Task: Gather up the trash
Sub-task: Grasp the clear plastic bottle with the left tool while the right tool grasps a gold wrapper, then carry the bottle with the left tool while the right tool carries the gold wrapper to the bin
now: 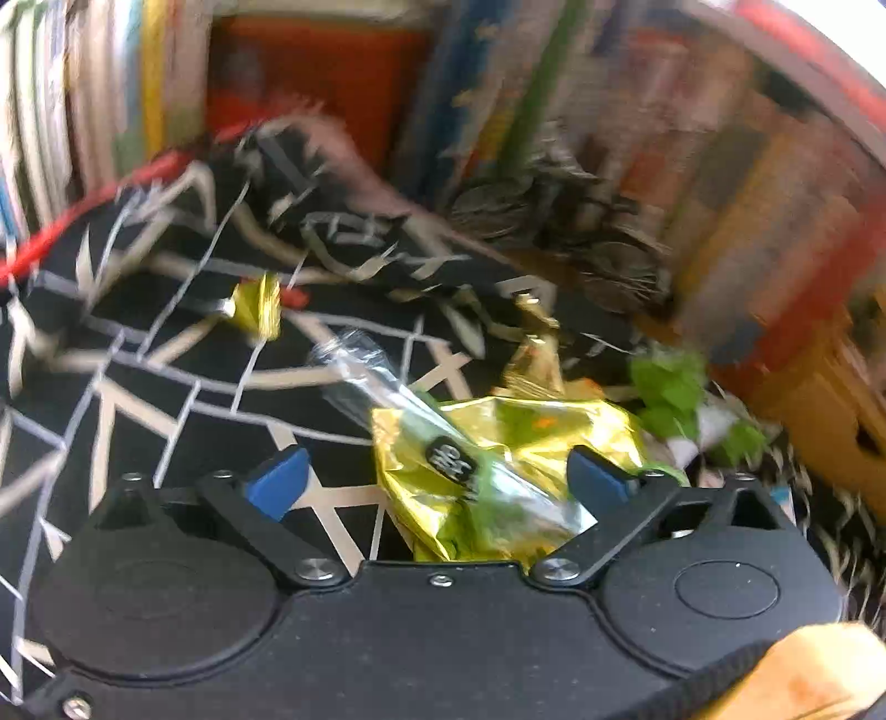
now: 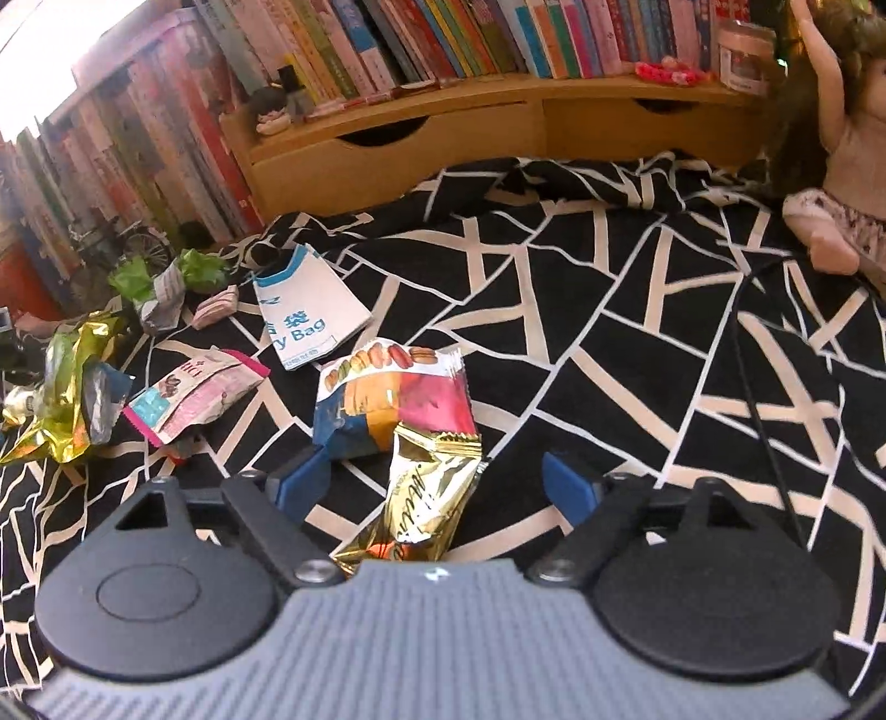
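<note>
Left gripper (image 1: 437, 476) is being held wide over yellow foil wrapper (image 1: 498, 443); right gripper (image 2: 434, 482) wide, gold wrapper (image 2: 426, 493) being straddled on patterned cloth (image 2: 609, 332).

Crumpled yellow foil wrapper (image 1: 498, 471) on patterned cloth, gold snack wrapper (image 2: 426, 493) against macaron packet (image 2: 387, 399), pink packet (image 2: 194, 396) nearby

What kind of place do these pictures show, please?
Probably a child's bedroom or study corner at home. A wooden shelf with drawers carries a long row of books, a doll sits beside it, and snack wrappers such as a macaron packet lie on a black-and-white patterned cloth.
</note>
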Motion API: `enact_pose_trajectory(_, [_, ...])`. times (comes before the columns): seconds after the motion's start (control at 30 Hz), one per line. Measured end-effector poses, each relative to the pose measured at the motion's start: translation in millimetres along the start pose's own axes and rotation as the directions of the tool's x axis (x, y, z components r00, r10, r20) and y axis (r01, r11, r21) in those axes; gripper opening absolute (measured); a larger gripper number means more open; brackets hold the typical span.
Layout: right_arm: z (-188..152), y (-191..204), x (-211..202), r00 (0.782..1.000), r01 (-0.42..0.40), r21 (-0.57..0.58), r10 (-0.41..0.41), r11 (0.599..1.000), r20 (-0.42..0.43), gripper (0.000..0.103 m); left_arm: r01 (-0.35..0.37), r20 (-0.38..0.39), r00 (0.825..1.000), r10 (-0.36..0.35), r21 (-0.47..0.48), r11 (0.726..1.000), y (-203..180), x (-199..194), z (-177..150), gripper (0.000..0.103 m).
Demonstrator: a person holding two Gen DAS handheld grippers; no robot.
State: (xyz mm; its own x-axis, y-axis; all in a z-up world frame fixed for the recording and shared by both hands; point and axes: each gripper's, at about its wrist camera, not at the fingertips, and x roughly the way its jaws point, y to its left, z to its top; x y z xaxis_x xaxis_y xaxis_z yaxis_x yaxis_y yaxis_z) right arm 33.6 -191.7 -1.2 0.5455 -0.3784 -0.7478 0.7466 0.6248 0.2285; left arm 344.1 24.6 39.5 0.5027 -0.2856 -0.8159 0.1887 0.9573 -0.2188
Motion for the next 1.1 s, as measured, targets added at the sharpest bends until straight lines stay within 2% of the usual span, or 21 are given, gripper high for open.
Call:
enact_pose_trajectory(0.07, [-0.4,0.4,0.0,1.000,0.006,-0.001,-0.006,1.000,0.018,0.083,0.000,-0.017,1.000,0.001,0.016,1.000,-1.3,8.2,0.8,0.074])
enact_pose_trajectory(0.2, [-0.5,2.3,0.6,0.999,-0.011,-0.015,0.011,1.000,0.040,0.068,-0.047,0.050,0.998,0.042,0.109,0.993,-13.9,3.2,-9.0,0.061])
enact_pose_trajectory(0.27, [-1.5,4.4,0.2,0.999,0.000,-0.033,0.002,0.999,0.044,0.056,-0.042,0.101,0.995,0.027,0.154,0.987,-20.5,-5.4,-15.2,0.035])
enact_pose_trajectory(0.33, [-2.5,5.6,-1.5,0.999,-0.003,-0.047,0.006,0.999,0.048,0.040,-0.050,0.139,0.990,0.022,0.203,0.978,-27.4,-15.1,-21.1,0.025])
enact_pose_trajectory(0.5, [-5.1,5.2,-5.0,0.998,-0.026,-0.052,0.028,0.998,0.047,0.036,-0.005,0.201,0.978,-0.049,0.262,0.965,-34.8,-34.7,-24.8,0.024])
enact_pose_trajectory(0.67, [-5.4,5.0,-13.6,0.998,-0.033,-0.051,0.036,0.998,0.060,0.034,0.027,0.231,0.966,-0.114,0.346,0.938,-38.1,-54.2,-25.5,0.024])
enact_pose_trajectory(1.1, [-6.3,12.6,-45.5,0.992,-0.065,-0.085,0.073,0.994,0.099,0.034,0.081,0.244,0.948,-0.206,0.441,0.894,-32.3,-109.5,-48.3,0.024])
